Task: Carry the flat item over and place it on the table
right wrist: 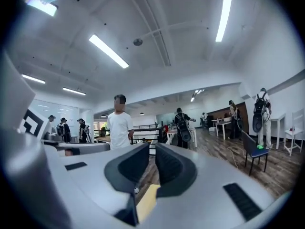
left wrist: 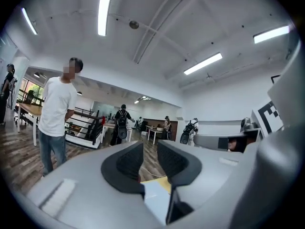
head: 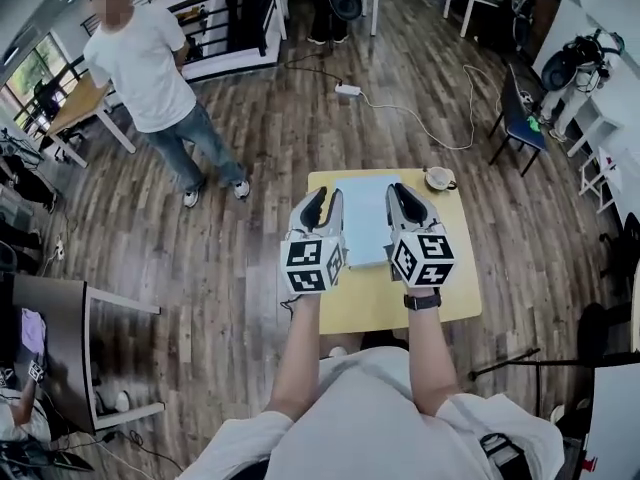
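Lying flat by the table's (head: 380,303) far edge, the item (head: 365,218) is seen below & betw. L gripper (head: 324,200) & R gripper (head: 405,196), equally near; long axis prob. front-to-back. Both grippers' jaws are held nearly closed, nothing gripped.

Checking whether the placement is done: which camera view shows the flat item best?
The head view: the pale flat item lies on the yellow table, nearly all of it in sight. The left gripper view catches only what looks like a pale sliver of it below its jaws; the right gripper view shows only table.
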`<state>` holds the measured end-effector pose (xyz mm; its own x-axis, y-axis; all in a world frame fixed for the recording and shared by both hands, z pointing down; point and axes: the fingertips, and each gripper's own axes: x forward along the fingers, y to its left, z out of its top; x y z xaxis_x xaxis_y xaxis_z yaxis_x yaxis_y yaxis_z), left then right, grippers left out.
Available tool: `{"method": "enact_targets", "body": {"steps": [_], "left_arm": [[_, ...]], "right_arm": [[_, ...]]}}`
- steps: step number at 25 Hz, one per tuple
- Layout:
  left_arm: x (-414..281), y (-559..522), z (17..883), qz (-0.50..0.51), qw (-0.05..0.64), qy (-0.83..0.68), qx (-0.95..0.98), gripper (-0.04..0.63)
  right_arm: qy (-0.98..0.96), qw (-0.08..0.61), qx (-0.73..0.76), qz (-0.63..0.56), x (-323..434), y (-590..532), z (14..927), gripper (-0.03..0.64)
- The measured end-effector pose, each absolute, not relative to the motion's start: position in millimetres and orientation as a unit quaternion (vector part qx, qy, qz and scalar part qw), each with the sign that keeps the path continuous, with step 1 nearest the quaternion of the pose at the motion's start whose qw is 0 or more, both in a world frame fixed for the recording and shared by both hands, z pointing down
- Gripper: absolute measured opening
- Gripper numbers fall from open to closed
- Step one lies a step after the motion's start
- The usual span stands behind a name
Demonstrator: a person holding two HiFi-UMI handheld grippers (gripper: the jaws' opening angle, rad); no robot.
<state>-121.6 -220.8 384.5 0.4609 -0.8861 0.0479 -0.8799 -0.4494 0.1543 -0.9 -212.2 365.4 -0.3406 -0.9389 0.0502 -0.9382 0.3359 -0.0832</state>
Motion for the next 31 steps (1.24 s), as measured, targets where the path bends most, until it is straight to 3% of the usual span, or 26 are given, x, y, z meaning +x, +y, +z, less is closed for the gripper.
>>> {"method": "enact_targets", "body": {"steps": [7,31], "left_arm": [[-136.3,-194.1,342.9,-0.056,0.041,-0.533,0.843,0.011],[-105.6,-183.0,340.9,-0.051,0.030,-0.527,0.848,0.011]], "right_arm": [[0.814,0.008,-0.580,0.003,-12.3,-180.5,324.9,0.017],[0.815,0.007,-0.579,0.013,11.8,-162.3,323.1,0.014]]}}
